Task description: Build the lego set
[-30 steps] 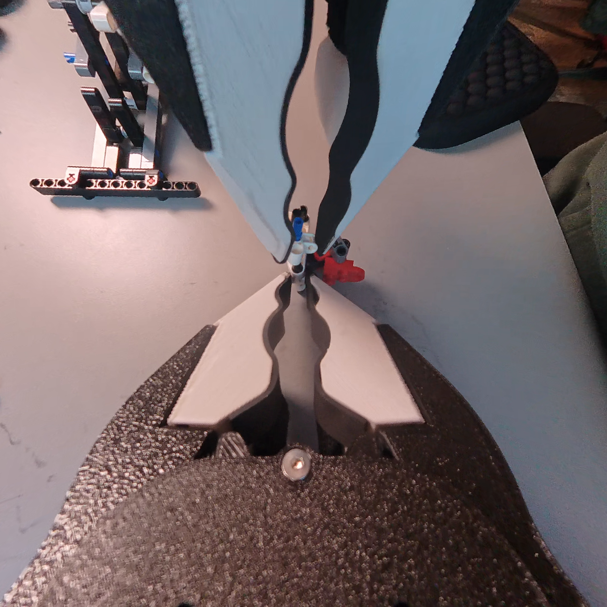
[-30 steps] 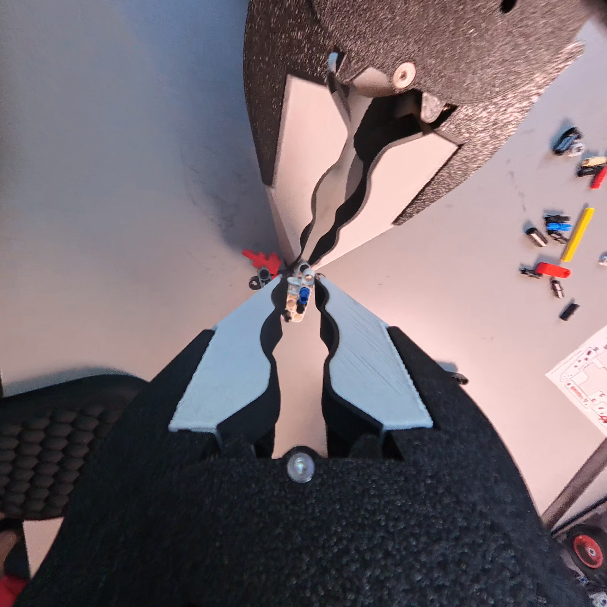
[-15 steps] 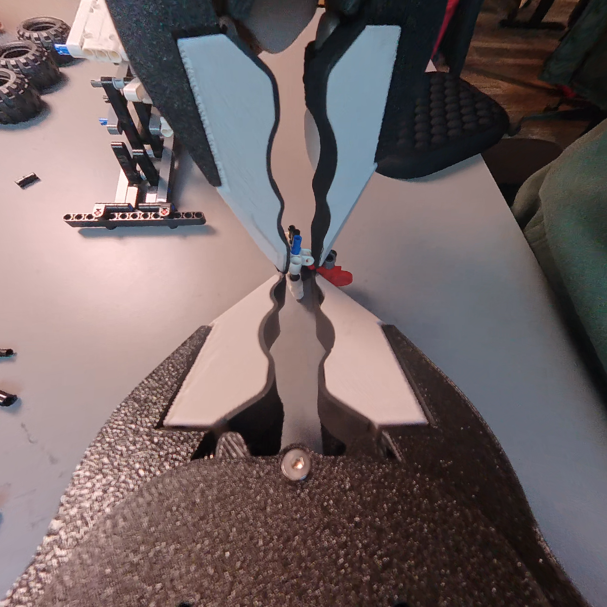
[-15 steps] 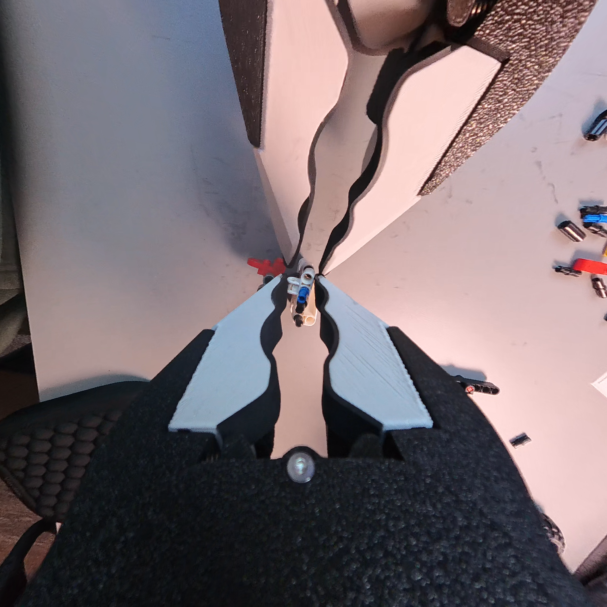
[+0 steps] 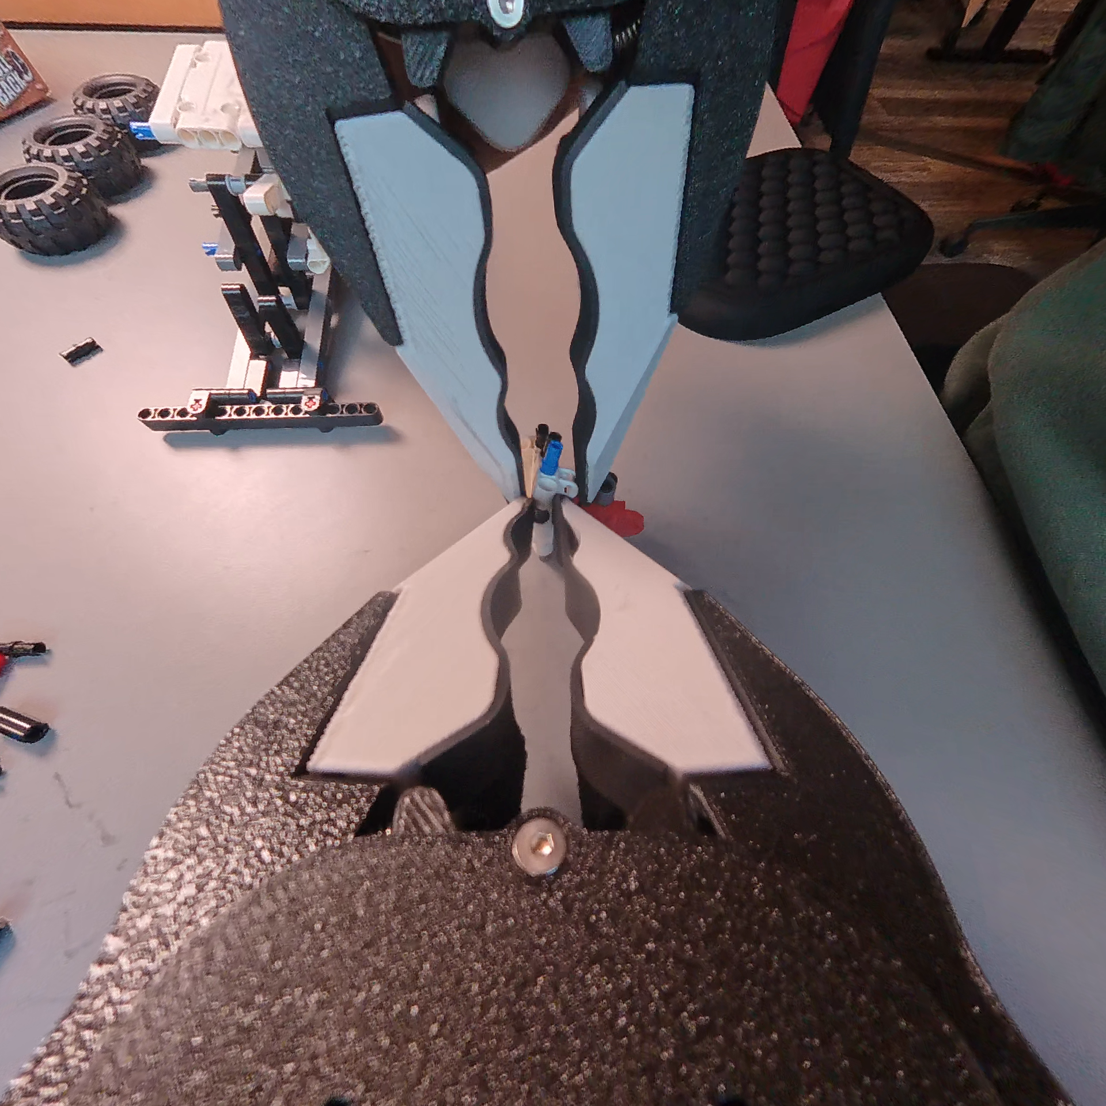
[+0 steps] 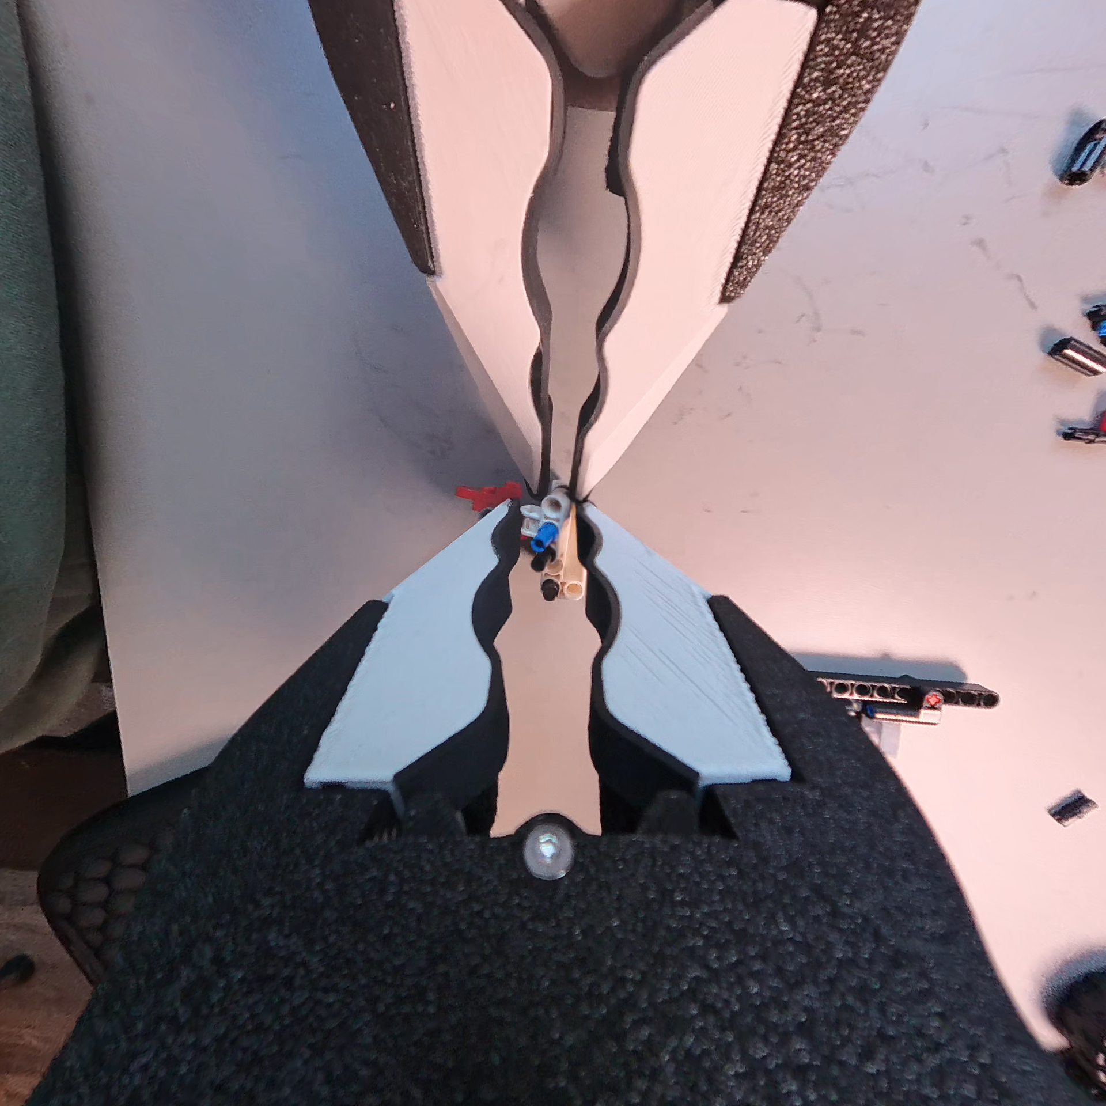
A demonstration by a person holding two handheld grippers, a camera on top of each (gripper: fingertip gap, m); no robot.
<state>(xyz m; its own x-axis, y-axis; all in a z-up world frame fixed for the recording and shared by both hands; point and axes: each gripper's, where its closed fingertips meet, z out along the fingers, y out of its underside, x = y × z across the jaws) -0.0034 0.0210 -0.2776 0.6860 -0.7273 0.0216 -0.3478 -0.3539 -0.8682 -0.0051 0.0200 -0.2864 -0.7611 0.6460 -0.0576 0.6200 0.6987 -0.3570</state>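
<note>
A small lego sub-assembly (image 5: 549, 473), made of a white connector, a blue pin, a black pin and a tan beam, hangs above the grey table (image 5: 179, 568) between both grippers. My left gripper (image 5: 541, 509) is shut on its white end. My right gripper (image 6: 547, 514) faces it tip to tip and is shut on the other end (image 6: 556, 541), with the tan beam lying between its fingers. In the left wrist view the right gripper (image 5: 547, 488) comes down from the top. In the right wrist view the left gripper (image 6: 558, 486) comes down from the top.
A red piece (image 5: 616, 517) and a grey pin lie on the table just beyond the tips. The part-built black and white frame (image 5: 263, 359) lies at the left, with black tyres (image 5: 66, 173) behind it. Loose pins (image 6: 1077, 359) lie to the right. A black chair (image 5: 808, 239) stands past the table edge. The tips of both grippers are at nearly the same place.
Both grippers have swung round to face each other straight on, still holding the sub-assembly. More of the tan beam now shows between the right gripper's fingers.
</note>
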